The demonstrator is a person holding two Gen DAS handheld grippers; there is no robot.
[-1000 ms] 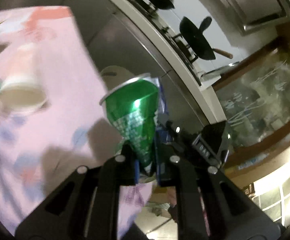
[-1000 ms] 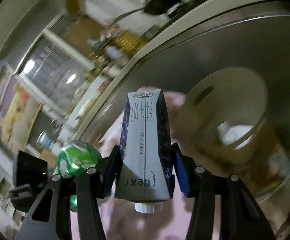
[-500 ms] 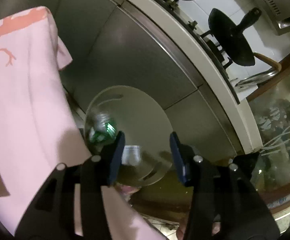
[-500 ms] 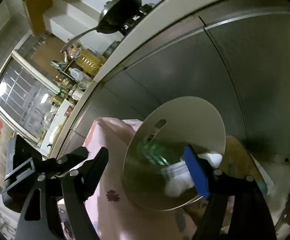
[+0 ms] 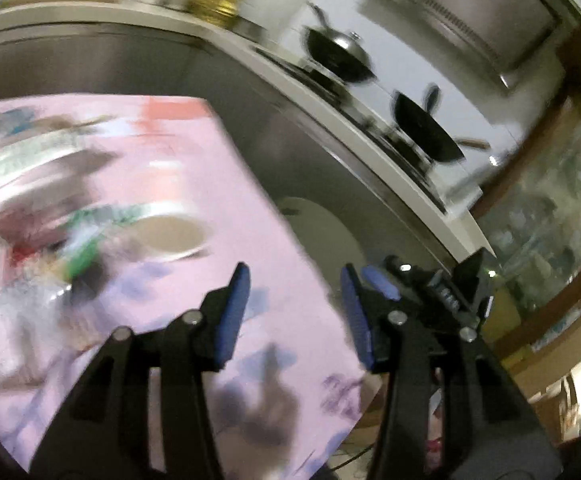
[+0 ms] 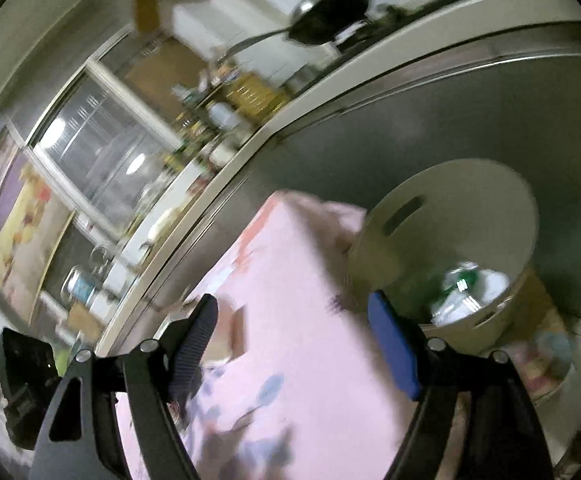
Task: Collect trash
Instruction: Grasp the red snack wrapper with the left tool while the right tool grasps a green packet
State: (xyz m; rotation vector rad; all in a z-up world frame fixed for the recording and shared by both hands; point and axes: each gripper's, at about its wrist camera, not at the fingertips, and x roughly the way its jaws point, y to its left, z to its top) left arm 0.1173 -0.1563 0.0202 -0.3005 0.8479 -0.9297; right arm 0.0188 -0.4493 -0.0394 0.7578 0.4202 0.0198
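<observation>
Both jaws stand wide and empty. My left gripper, which held the green can a second ago, now swings over the pink tablecloth toward blurred litter at far left. My right gripper has dropped its milk carton; the bin at right holds both.

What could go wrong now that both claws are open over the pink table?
1. Both views are motion-blurred, so the left claw may knock the paper cup of beige liquid over on the pink tablecloth.
2. The round beige trash bin sits close beside the table edge; the right claw could bump it.
</observation>
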